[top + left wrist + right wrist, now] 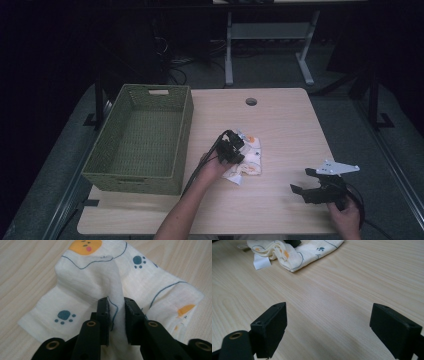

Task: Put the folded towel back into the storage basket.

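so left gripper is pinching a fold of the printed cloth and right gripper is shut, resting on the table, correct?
Not quite: the right gripper is open, its jaws spread wide over bare table, as the right gripper view shows. The left gripper does pinch a fold of the printed cloth.

Left gripper [116,302] jaws pinched; right gripper [328,326] jaws spread.

Dim, dark surroundings; bench [280,120] lit evenly from overhead. Soft shadows under both grippers' jaws. Close gripper views sharp centrally, slightly blurred near edges.
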Motion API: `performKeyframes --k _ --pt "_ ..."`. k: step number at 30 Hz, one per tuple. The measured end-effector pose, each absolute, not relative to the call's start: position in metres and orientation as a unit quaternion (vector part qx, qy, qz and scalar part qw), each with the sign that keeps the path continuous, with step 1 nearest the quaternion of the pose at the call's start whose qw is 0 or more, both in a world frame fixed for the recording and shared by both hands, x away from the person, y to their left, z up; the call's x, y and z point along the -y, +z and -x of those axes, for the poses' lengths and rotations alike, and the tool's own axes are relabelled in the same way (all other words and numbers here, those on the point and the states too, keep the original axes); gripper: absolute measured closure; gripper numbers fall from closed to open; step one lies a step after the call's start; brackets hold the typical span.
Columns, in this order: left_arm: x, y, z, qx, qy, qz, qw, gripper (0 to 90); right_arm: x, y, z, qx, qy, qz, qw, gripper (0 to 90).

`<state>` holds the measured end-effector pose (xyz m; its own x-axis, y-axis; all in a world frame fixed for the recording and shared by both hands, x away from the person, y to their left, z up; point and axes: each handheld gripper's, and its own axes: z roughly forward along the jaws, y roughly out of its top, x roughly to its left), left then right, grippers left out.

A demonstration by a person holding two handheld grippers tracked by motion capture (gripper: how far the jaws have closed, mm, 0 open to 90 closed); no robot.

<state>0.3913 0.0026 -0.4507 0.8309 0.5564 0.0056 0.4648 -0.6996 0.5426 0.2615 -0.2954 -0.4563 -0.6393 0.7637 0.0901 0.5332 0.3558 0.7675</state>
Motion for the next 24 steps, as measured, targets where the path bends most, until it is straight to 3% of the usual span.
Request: performKeyframes --k 5,24 --pt "-0.004 -0.451 -0.392 -0.288 0.08 -0.914 0.275 82.1 0.295 -0.456 -0.262 -0.811 0.402 -0.4 0.143 13.9" --pt "-0.023 -0.417 -0.382 -0.298 0.041 -0.892 0.336 82.8 0.298 -0.456 -0.262 -0.808 0.404 -0.405 0.144 13.9"
